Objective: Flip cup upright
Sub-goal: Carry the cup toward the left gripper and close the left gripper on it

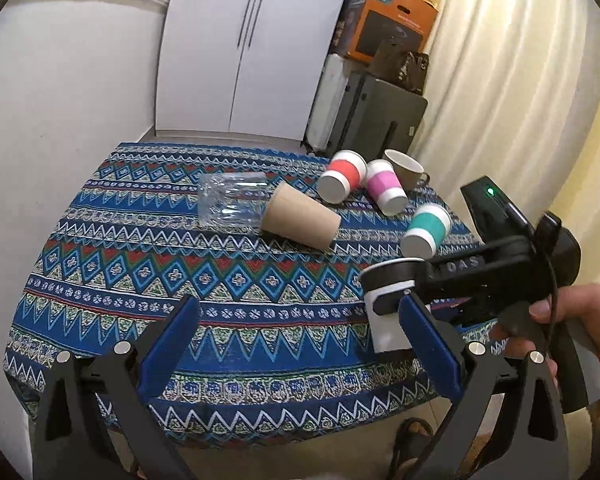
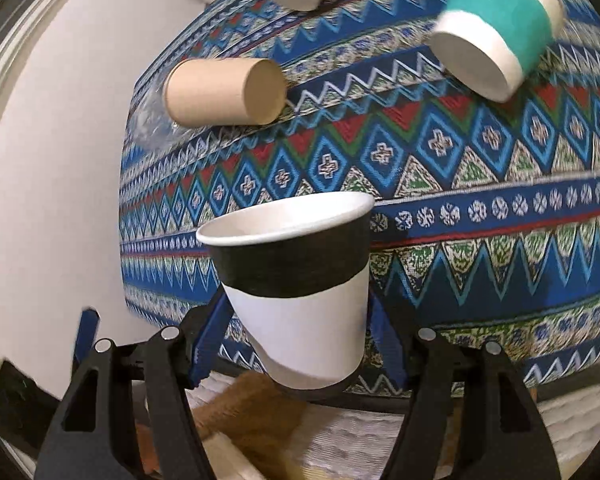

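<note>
Above the patterned tablecloth, our right gripper pinches the black-banded paper cup mouth-up at its white lower wall (light, crushable, so gently); our left gripper gapes wide, empty.

Black-banded white cup; blue zigzag tablecloth; teal-banded cup.

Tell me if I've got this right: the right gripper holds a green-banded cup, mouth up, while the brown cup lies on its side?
Not quite. The cup in the right gripper has a black band, as the right wrist view shows; the green-banded cup lies on the cloth. The rest holds: mouth up, and the brown cup on its side.
</note>
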Demonstrator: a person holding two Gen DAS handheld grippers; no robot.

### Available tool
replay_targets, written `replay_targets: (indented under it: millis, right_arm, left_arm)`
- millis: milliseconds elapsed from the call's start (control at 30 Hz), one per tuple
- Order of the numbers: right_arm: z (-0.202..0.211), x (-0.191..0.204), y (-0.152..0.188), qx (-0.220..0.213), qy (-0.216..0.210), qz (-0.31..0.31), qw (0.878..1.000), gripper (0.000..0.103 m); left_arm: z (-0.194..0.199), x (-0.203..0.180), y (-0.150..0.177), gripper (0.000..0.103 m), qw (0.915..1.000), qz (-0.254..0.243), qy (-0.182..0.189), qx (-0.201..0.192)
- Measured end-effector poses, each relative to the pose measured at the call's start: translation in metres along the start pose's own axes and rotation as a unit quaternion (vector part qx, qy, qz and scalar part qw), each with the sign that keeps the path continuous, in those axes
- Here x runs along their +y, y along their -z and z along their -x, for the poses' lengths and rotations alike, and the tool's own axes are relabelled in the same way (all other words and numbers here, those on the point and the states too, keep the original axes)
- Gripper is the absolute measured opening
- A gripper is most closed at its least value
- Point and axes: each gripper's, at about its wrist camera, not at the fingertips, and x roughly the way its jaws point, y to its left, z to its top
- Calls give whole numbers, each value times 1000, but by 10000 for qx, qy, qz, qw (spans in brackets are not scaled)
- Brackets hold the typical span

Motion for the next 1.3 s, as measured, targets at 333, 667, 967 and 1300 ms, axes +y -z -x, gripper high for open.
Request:
replay_targets:
  millis: [333, 667, 967, 1300]
  right_arm:
    - [-15, 10, -1, 133, 252, -2, 9996, 68]
    - [23, -1, 5, -10, -9, -197, 9998, 80]
    - [95, -34, 40, -896, -245, -23, 9957, 80]
    - [111, -91, 101, -1918, -470, 59, 9803, 80]
  left_arm:
    - [-3, -2, 1, 97, 10000, -16, -67, 40]
    - [-12, -7, 2, 97, 9998, -114, -65, 146]
    - [-30, -37, 6, 97, 9976, -346, 256, 542]
    - [-84, -82, -7, 97, 9852, -269, 29, 1695]
